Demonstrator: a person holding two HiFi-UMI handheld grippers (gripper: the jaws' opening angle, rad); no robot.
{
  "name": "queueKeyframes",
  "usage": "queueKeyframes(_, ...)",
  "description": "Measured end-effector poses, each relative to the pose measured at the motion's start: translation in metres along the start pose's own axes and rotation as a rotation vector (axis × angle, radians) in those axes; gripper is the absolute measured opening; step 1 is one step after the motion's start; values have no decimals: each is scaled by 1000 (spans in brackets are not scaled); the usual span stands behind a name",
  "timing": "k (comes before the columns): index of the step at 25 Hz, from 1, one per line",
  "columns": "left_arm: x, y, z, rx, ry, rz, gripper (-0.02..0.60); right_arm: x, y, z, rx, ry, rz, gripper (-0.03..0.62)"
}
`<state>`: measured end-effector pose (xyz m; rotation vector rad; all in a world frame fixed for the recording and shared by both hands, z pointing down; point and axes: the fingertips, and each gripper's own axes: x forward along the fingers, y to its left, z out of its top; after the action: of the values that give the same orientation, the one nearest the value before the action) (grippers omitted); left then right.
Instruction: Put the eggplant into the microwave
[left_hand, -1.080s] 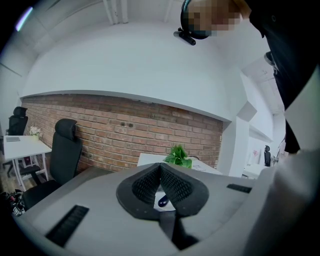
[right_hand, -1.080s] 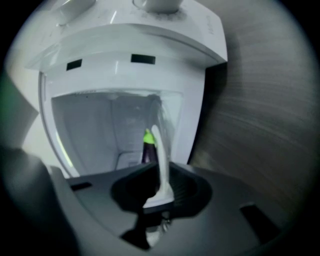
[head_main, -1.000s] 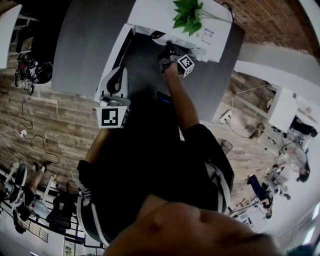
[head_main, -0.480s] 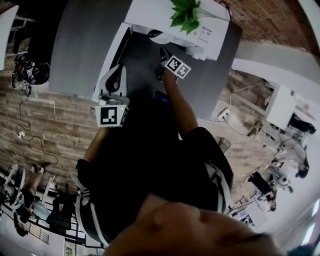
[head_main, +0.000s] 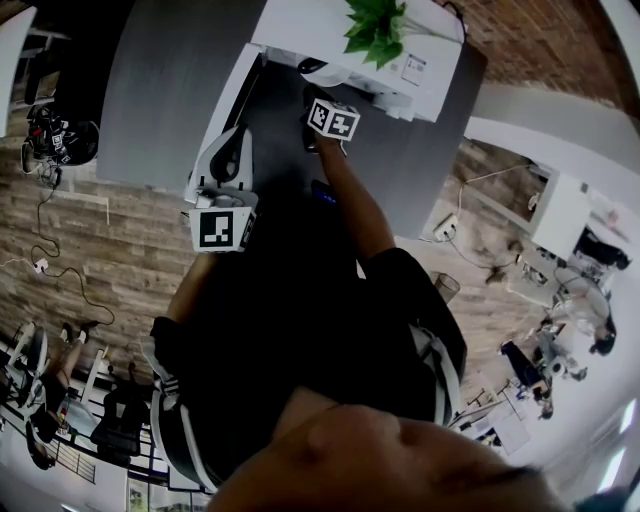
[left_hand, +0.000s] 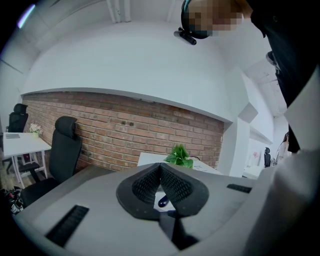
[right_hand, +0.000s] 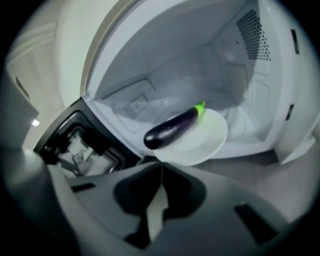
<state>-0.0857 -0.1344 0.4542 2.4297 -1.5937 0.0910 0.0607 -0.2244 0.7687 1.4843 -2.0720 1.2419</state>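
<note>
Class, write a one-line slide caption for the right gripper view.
Eggplant lies on a white plate inside the open microwave; right tongs closed, empty.

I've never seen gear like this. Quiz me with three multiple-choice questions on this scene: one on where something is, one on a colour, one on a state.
1. Where is the eggplant?
A. On the white plate in the microwave
B. On the floor
C. Clamped in a gripper

2. What colour is the eggplant's stem end?
A. Red
B. Green
C. White

3. How do the right gripper's jaws stand?
A. Wide apart
B. Shut on the plate
C. Together, nothing between them

Answers:
1 A: it lies along the plate inside the open cavity.
2 B: the tip pointing inward is bright green.
3 C: the right gripper view shows the jaw tips meeting, short of the plate.
</note>
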Motion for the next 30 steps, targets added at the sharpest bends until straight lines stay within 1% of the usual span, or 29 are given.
queueKeyframes(12,5,7,-3,-9,3,4,37,14,-17,26,54,-23,-28,37)
queueKeyframes(15,6,7,-5,-16,16,5,37,18,-19,30,69,-30,-31,37)
queueKeyframes(18,6,6,-6,-14,26,4,37,20,-21,36,72,-39,-35,37)
queueKeyframes(23,5,6,-5,-11,17,7,37,24,-25,44,81,-55,-38,37)
queueKeyframes(27,1,6,-6,-15,20,7,37,16,-20,45,85,-66,-17,37)
queueKeyframes(30,-3,3,-3,-7,7,-8,37,-1,-9,44,60,-78,8,37)
